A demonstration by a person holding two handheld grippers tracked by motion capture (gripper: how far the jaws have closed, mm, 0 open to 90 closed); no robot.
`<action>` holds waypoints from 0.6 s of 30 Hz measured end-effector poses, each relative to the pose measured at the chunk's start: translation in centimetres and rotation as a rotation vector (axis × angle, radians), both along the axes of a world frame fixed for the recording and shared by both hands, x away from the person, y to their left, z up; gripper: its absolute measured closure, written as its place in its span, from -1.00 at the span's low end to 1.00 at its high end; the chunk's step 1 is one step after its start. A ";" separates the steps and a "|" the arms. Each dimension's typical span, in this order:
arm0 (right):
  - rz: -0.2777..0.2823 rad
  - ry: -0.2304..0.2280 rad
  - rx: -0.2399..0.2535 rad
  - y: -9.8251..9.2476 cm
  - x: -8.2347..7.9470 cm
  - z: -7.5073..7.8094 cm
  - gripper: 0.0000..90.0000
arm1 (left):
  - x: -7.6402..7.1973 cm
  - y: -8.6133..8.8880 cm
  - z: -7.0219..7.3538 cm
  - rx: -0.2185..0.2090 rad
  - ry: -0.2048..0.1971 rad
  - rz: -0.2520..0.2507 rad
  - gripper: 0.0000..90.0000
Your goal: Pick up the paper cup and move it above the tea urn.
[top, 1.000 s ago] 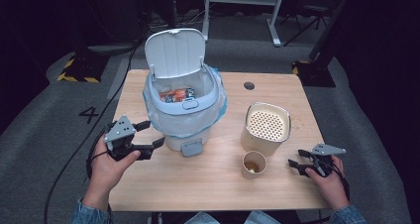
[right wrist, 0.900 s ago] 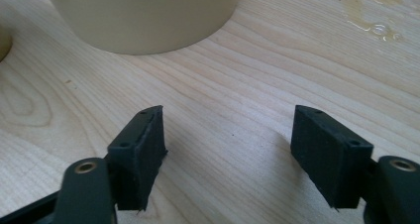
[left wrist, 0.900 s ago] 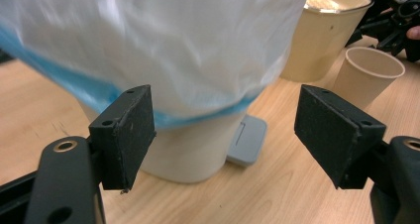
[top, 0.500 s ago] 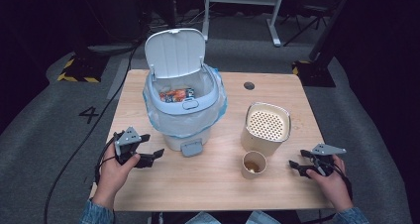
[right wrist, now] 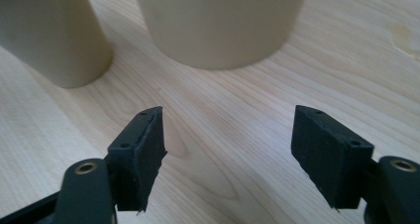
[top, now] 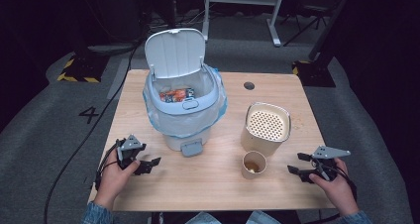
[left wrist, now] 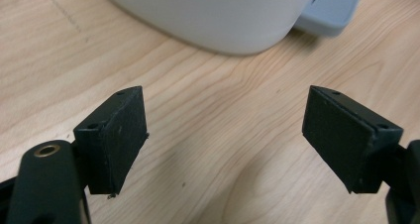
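We see the left hand-held gripper (top: 151,163) w/ jaws wide, just opened further, nothing between; the bin (top: 183,110) sits just ahead of it. Right hand-held gripper (top: 297,163) has also just been opening, empty; paper cup (top: 253,163) & beige container (top: 265,129) stand near, ahead of it on the table (top: 213,189).

I see the wooden table (top: 218,194) lying bare under and between the jaws of the left gripper (top: 152,165) and the right gripper (top: 295,162). Far ahead of the right jaws is a round hole (top: 249,85) in the tabletop. Out left of the left jaws, a painted 4 (top: 89,115) marks the grey floor (top: 59,135).
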State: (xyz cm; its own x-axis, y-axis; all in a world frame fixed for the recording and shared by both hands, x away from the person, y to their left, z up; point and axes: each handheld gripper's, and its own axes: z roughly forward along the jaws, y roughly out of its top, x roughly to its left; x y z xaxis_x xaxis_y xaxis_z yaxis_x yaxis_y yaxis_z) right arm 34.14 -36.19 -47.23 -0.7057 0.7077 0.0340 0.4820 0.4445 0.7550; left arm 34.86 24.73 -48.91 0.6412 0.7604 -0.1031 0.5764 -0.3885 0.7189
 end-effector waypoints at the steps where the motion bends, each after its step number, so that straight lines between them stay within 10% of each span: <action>1: 0.010 -0.007 0.001 0.3 -0.1 0.2 -0.39 | 0.0 0.0 -0.2 0.008 0.009 0.001 -0.60; 18: 0.186 -0.051 0.008 5.1 -0.9 1.1 -0.57 | 0.5 -0.6 -1.5 0.097 -0.024 -0.002 -0.67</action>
State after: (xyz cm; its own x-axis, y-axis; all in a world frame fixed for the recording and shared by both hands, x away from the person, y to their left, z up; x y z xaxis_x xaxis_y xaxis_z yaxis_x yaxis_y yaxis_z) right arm 33.20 -31.04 -46.10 -0.8250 0.5651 0.0000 0.3535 0.5160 0.7803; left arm 35.39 24.13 -50.45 0.6438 0.7650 -0.0134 0.5587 -0.4581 0.6913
